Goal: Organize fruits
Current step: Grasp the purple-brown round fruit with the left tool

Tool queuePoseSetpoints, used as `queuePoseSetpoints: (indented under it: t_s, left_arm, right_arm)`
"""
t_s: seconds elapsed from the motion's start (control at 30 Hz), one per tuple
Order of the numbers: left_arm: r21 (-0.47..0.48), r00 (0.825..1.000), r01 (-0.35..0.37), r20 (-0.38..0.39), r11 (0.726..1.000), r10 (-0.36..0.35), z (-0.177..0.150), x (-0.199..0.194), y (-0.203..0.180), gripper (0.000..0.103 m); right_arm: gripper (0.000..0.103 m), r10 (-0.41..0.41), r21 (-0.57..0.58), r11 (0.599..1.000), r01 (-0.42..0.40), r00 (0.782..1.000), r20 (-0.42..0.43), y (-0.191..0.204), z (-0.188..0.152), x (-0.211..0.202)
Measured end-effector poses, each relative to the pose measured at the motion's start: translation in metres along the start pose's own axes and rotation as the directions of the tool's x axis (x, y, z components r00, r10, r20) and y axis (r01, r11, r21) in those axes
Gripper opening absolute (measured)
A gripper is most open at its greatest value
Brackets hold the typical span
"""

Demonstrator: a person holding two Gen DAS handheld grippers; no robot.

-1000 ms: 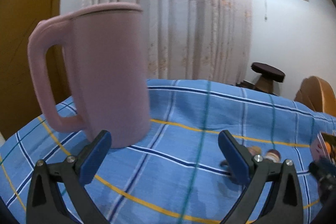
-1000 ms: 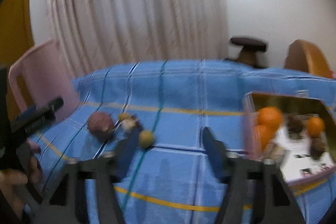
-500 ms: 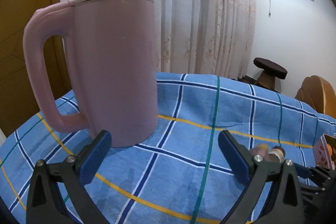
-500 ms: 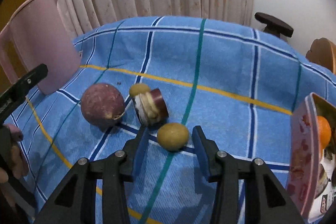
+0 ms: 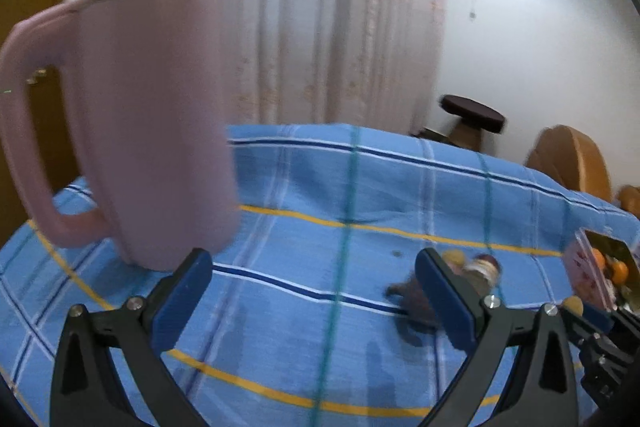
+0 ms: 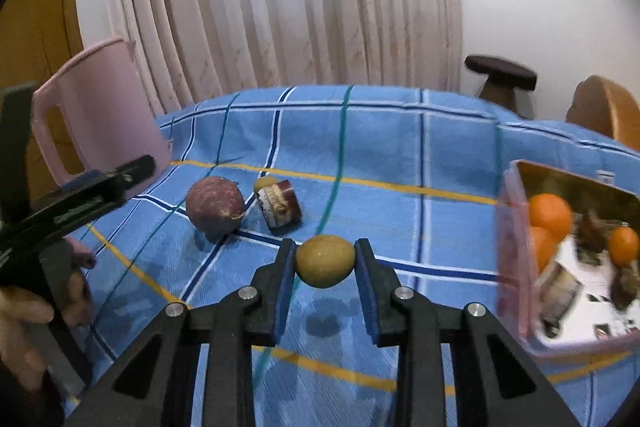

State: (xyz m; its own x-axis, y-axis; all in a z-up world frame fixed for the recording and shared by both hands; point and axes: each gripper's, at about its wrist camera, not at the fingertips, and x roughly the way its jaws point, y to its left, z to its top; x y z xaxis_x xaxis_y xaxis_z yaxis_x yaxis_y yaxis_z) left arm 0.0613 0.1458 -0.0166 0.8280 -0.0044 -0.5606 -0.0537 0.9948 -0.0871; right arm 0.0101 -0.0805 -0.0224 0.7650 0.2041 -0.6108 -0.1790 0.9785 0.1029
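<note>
A: Blue-checked tablecloth [image 5: 304,259], left wrist view first. My left gripper [image 5: 316,293] hangs released, nothing btw the pads. Pink jug [image 5: 132,115] stands just beyond its left finger. Frame's blurred; leftover fruit is half hidden behind the right finger.

B: Right view?

A: Right gripper [image 6: 325,273] clenched on the yellow-green fruit [image 6: 325,261], pads pressing both sides, fruit looks clear of the cloth w/ shadow below. Purple fruit [image 6: 215,207], a small wrapped item [image 6: 278,203] and another small yellow fruit [image 6: 266,182] sit on the cloth beyond. Pink tray [image 6: 516,267] at right holds oranges [image 6: 550,213].

B: Plan?

A: I reckon it's carry to tray. Round fruit, so keep the squeeze steady, go up over the tray wall, lower into a free spot beside the oranges, then release low so it doesn't roll.
</note>
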Motion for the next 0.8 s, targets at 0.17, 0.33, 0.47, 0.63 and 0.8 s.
queuePoseSetpoints:
  t_s: [0.17,0.33,0.47,0.63,0.8]
  left_arm:
    - [0.044,0.994,0.105,-0.045,0.994,-0.103,-0.003,0.003,-0.029,0.101]
    - [0.118,0.987,0.135,-0.106,0.984,-0.122,0.001,0.018,-0.063,0.093]
    - [0.102,0.972,0.113,-0.217,0.988,-0.089,-0.003,0.045,-0.07,0.076]
    - [0.035,0.945,0.15,-0.299,0.988,-0.133,-0.005,0.062,-0.061,0.069]
    - [0.027,0.952,0.15,-0.275,0.988,-0.137,-0.008,0.054,-0.057,0.058]
  right_arm:
    - [0.032,-0.02,0.009,1.0,0.019,1.0,0.024,-0.007,0.002,-0.005]
    - [0.032,0.005,0.039,0.999,-0.005,1.0,0.004,-0.015,0.002,-0.003]
    - [0.032,0.018,0.06,0.998,-0.018,1.0,-0.01,-0.013,0.003,0.004]
    - [0.032,0.029,0.055,0.998,-0.028,0.999,-0.025,-0.011,0.002,0.007]
    - [0.032,0.029,0.06,0.998,-0.028,0.999,-0.017,-0.011,0.003,0.008]
